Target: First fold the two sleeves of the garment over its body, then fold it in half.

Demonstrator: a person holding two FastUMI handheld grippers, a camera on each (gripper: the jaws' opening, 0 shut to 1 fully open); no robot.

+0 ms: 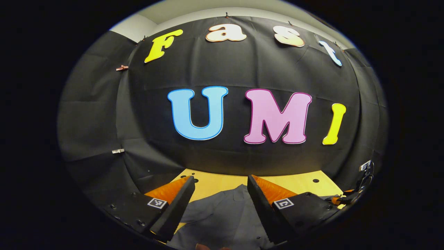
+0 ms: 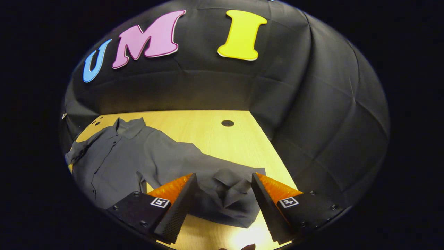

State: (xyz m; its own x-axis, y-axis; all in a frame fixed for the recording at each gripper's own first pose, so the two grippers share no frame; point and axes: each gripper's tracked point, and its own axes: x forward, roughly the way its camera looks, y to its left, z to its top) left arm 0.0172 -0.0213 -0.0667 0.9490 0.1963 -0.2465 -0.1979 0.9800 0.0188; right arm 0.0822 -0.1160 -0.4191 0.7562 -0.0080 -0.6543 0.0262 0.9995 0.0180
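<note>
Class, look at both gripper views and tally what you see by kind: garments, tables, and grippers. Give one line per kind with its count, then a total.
Grey button-up shirt with collar: 1
Light wooden table: 1
Two-finger grippers, left gripper and right gripper, both with fingers apart: 2
Total: 4

right gripper view: shirt point(image 2: 114, 159) lies on surface point(image 2: 208, 132), body at left of frame, collar toward the back wall; one sleeve point(image 2: 222, 189) runs to lower centre, cuff between the fingers point(image 2: 178, 205). left gripper view: shirt point(image 1: 222, 215) at bottom centre between the fingers point(image 1: 173, 208), surface point(image 1: 295, 182) behind it
</note>
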